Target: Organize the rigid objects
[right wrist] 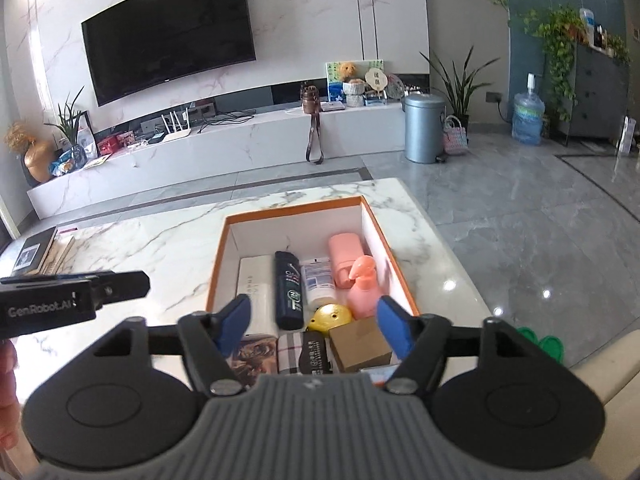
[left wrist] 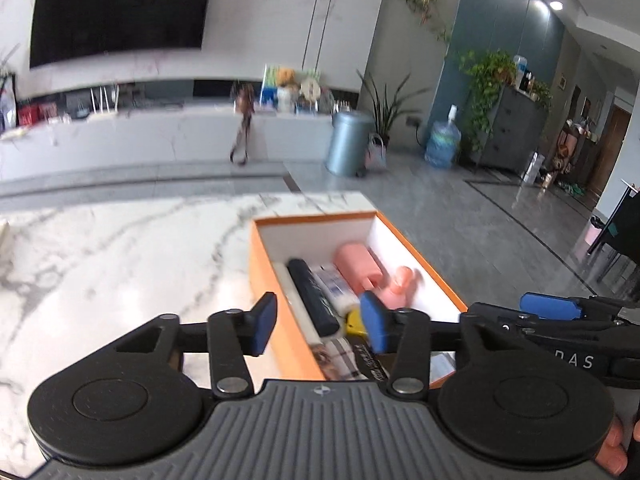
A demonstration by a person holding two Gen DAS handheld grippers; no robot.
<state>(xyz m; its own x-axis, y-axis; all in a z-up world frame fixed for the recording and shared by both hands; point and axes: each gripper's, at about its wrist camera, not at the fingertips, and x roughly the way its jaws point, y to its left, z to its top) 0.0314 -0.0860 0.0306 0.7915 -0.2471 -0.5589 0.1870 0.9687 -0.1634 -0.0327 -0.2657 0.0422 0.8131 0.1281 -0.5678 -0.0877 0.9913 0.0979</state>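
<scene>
Marble counter (right wrist: 168, 240) carries the full box (right wrist: 218, 264) at 12 o'clock; both the left gripper (left wrist: 320, 322) and right gripper (right wrist: 316, 326) are released and empty, so I would lift them straight away, without touching the bottles (right wrist: 289, 296).

One orange cardboard box with a white lining (right wrist: 224, 246) stands on the white marble bench (right wrist: 160, 240). Inside it lie two pink plastic bottles, a capped one (right wrist: 345, 256) and a pump one (right wrist: 362, 288); one black shampoo bottle (right wrist: 289, 290); one white tube (right wrist: 318, 282); one flat white carton (right wrist: 256, 280); one yellow rounded shell (right wrist: 330, 316); one small brown cardboard carton (right wrist: 360, 344). Two hand-held grippers are in view, left (left wrist: 320, 322) and right (right wrist: 314, 326).
</scene>
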